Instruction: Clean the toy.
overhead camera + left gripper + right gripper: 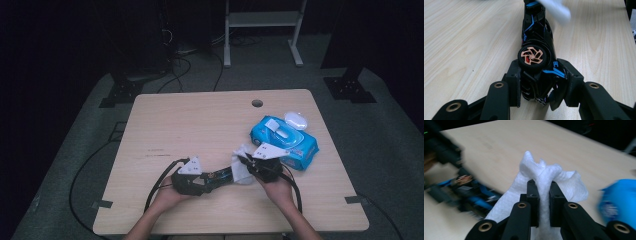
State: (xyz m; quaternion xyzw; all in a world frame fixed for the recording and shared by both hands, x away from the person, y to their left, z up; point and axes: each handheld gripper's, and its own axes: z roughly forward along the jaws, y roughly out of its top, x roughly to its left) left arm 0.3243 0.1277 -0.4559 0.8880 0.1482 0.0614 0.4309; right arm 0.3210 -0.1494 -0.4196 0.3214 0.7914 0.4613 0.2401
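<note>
A black toy car (534,50) with blue trim and a copper-spoked wheel lies on its side along the wooden table (200,120). My left gripper (541,85) is shut on its near end, with both pads pressed against the body. In the high view the car (222,175) points right from the left gripper (207,181) towards the right gripper (248,165). My right gripper (543,192) is shut on a bunched white wipe (544,175), which hangs against the far end of the car (471,192). The wipe (241,170) touches the car's tip.
A blue pack of wet wipes (285,140) with its white flap up lies at the right of the table, just behind my right gripper. A small white oval object (296,120) sits behind the pack. A cable hole (257,103) is near the far edge.
</note>
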